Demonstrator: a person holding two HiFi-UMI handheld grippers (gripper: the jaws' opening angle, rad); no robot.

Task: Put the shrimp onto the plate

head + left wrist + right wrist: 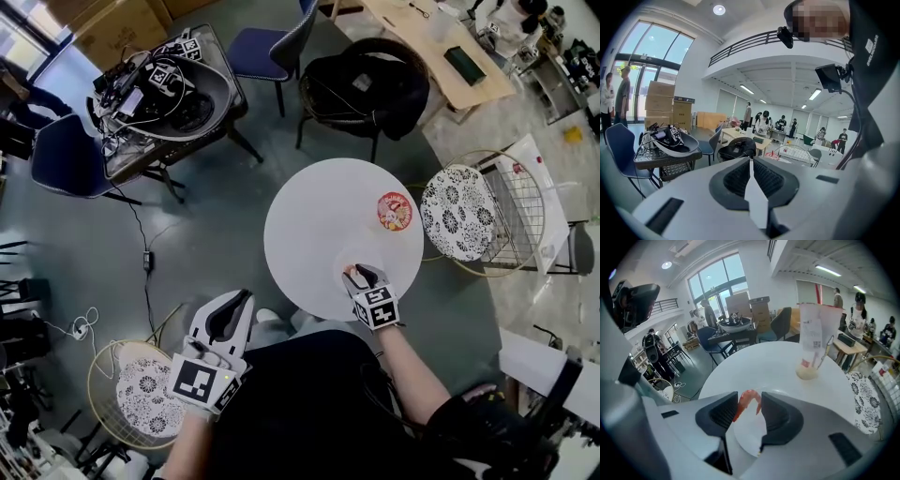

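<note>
An orange-red shrimp [742, 405] hangs between the pads of my right gripper [749, 398], which is shut on it. Directly under it lies a white plate [746, 434], hard to tell from the white round table [309, 225]. In the head view the right gripper [359, 275] is over the table's near right part, with the shrimp [350, 273] at its tip. My left gripper [234, 305] hovers off the table at the lower left. Its jaws [751, 171] are shut with nothing between them.
A clear plastic cup with a red-printed lid [394, 210] stands on the table's right side, beyond the plate [814, 341]. A wire chair with a patterned cushion [457, 212] sits right of the table, another [145, 394] at lower left. A black bag [366, 84] rests on a far chair.
</note>
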